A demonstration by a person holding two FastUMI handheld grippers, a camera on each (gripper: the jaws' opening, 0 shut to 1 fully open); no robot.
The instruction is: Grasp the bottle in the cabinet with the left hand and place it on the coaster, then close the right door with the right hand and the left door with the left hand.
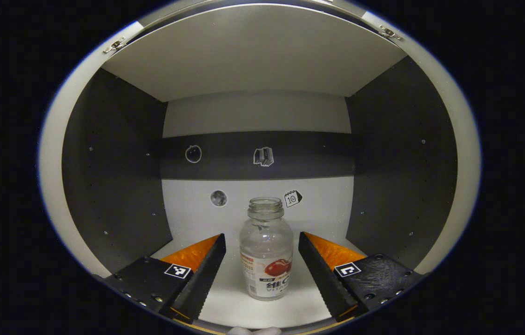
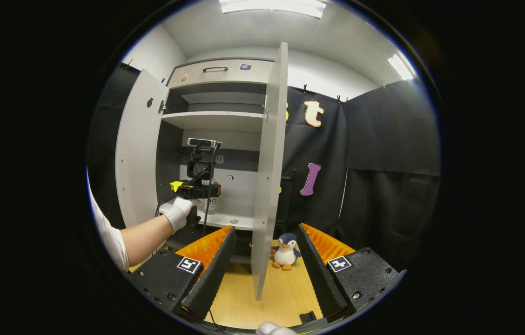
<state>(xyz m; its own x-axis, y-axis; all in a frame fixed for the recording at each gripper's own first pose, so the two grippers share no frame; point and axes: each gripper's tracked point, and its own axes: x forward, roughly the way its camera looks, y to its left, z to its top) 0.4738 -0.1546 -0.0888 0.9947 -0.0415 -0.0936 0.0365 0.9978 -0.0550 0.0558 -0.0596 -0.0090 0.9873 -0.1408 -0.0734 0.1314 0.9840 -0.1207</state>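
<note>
My left tongs (image 1: 262,260) are spread wide with the bottle (image 1: 266,253) standing upright right between them on the shelf (image 1: 225,298), neither finger touching it yet. I lined up dead centre so closing should catch the body, not the neck. It's got no cap, so I'd guess keeping it level matters.

Right tongs (image 2: 265,260) also wide, holding nothing, parked behind the right door (image 2: 269,177), whose edge sits between them. Just past that door there's a penguin (image 2: 285,252) on the desk (image 2: 272,298); the left door (image 2: 139,153) swings out far left. Can't spot the coaster.
</note>
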